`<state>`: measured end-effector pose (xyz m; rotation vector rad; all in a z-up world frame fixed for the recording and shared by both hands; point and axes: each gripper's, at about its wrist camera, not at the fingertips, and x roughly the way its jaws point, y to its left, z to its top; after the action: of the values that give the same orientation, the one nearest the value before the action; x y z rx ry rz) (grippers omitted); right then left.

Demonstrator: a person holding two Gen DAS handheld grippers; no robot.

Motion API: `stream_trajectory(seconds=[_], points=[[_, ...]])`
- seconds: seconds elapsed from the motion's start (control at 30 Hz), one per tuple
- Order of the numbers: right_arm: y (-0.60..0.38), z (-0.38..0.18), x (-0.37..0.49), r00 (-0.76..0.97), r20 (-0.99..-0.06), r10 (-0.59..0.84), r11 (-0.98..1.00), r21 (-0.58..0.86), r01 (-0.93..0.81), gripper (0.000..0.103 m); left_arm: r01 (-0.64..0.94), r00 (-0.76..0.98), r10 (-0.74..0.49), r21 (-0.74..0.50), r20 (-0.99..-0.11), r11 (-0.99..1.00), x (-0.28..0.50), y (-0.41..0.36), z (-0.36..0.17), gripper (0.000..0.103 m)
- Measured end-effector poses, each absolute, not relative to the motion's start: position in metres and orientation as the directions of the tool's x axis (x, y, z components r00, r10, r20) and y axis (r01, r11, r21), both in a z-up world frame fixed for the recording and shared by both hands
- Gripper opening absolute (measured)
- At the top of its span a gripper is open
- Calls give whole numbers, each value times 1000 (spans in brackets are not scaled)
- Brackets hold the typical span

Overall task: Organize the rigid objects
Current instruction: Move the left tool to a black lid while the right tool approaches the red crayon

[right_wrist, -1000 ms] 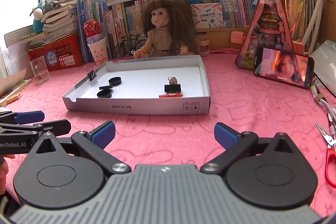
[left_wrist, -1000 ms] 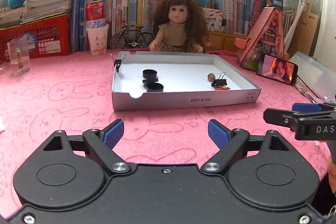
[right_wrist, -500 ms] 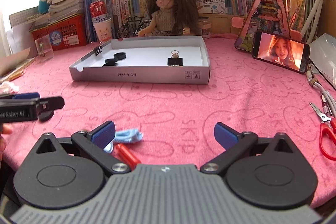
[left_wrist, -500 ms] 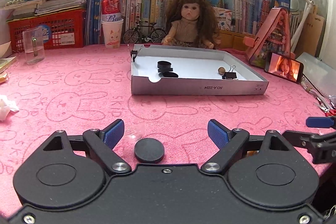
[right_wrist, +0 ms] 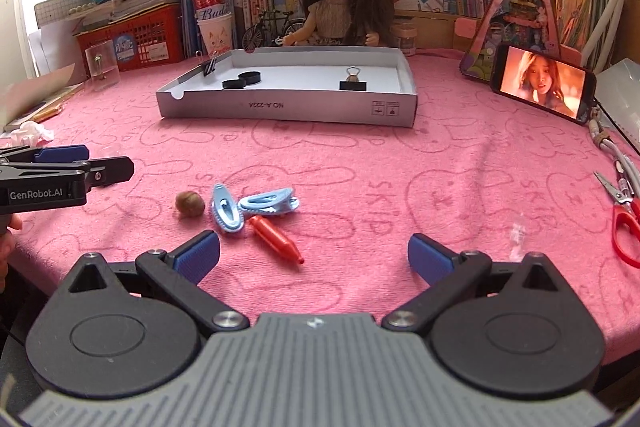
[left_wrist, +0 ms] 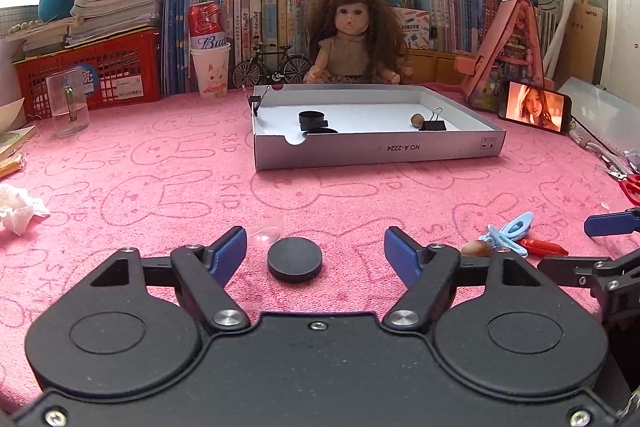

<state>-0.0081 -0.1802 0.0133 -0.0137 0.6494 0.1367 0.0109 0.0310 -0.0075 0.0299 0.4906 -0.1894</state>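
A flat black round cap lies on the pink cloth between the fingers of my left gripper. The jaws are closing, and both blue pads still stand clear of the cap. My right gripper is open over bare cloth. Just ahead of its left finger lie a red pen-like piece, two light-blue clips and a brown nut. Farther back, the white shallow box holds black caps, a binder clip and a nut.
Red-handled scissors and cables lie at the right edge, beside a propped phone. On the left are a glass cup and a crumpled tissue. A doll, books and a red basket line the back.
Both grippers drew back toward the near table edge and sank. The black cap, clips, red piece and nut came into view. The left jaws narrowed.
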Motion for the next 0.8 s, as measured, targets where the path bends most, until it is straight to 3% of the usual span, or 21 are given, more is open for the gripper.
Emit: stream_trajectory(seconds=[0.13,0.6,0.8], points=[[-178,11,-6,795,-604,60,993,-47,-111,103,186,863,-176,-27,-474,982,12,34,-8,66],[-212,14,19,803,-588,-99,993,-111,41,101,194,861,-183,-25,-475,981,15,33,-12,61],[-213,19,14,818,-574,-43,998,-61,9,101,193,862,-181,-22,-473,981,14,32,-13,61]])
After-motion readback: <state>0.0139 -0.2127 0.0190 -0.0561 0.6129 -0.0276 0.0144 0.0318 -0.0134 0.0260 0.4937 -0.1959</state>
